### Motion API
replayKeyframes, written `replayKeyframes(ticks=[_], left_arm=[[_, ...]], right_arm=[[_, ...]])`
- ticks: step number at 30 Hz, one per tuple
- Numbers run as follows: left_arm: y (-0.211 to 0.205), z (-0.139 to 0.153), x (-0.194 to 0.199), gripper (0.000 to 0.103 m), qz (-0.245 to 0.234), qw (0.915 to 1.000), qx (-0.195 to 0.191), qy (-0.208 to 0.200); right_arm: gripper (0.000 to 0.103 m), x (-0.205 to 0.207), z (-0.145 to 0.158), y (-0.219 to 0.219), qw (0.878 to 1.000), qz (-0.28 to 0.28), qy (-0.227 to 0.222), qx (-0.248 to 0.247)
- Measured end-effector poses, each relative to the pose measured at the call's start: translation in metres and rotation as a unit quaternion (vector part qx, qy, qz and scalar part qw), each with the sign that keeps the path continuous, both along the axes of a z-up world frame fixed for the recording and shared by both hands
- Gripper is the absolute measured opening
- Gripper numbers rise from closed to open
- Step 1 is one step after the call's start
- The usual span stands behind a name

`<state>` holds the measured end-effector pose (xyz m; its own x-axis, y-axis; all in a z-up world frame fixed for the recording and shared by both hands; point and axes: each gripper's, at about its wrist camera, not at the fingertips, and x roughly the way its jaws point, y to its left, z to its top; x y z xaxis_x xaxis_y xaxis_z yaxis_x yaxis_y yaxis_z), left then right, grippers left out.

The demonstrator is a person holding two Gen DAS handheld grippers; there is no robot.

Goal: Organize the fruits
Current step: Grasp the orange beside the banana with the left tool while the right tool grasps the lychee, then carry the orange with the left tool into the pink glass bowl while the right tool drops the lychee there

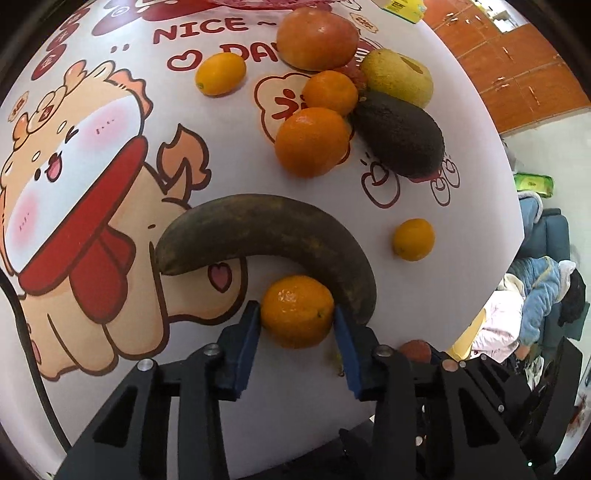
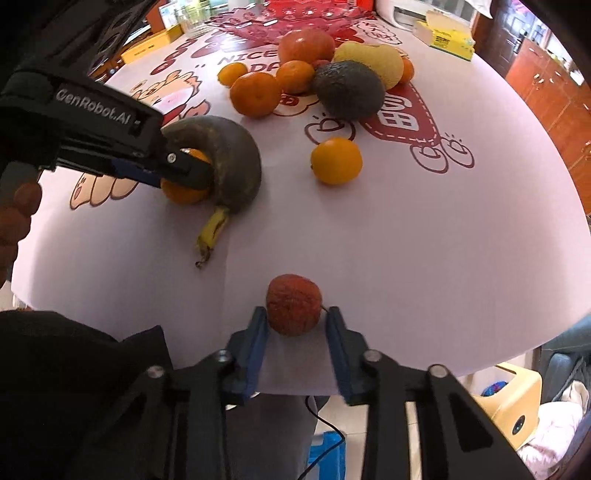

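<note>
The table lay under both tools; the blackened banana curved just beyond my left hand-held gripper, which pinched a small orange; my right hand-held gripper was nearly closed around a red lychee.

Lower centre of both views: tangerine tucked against banana, lychee near table edge. Upper centre: avocado among clustered fruits, bowl behind.
</note>
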<state>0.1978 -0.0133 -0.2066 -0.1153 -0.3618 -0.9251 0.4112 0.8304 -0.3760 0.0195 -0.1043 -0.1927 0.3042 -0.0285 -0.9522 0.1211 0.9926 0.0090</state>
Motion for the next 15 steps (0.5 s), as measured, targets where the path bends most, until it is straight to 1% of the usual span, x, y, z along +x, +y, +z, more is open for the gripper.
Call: replayKeyframes(ticks=[1, 3, 5, 10, 15], left_arm=[[-0.001, -0.001, 0.002, 0.038, -0.002, 1.0000, -0.003, 0.002], [-0.002, -0.003, 0.004, 0.038, -0.007, 0.9999, -0.006, 0.006], [0.000, -0.001, 0.003, 0.038, -0.014, 0.9999, -0.004, 0.002], [0.006, 0.008, 0.006, 0.038, -0.025, 0.9996, -0.010, -0.003], [0.013, 0.017, 0.005, 0.038, -0.033, 0.9993, -0.014, -0.006]], right_arm=[[0.027, 0.002, 0.000, -0.001, 1.000, -0.006, 0.000, -0.001], [0.026, 0.009, 0.000, -0.002, 1.000, -0.012, 0.000, 0.000], [0.026, 0.014, 0.000, -0.004, 1.000, -0.021, -0.002, 0.002], [0.025, 0.025, -0.002, -0.005, 0.999, -0.039, -0.007, 0.012], [0.024, 0.031, 0.002, -0.007, 0.998, -0.055, -0.018, 0.023]])
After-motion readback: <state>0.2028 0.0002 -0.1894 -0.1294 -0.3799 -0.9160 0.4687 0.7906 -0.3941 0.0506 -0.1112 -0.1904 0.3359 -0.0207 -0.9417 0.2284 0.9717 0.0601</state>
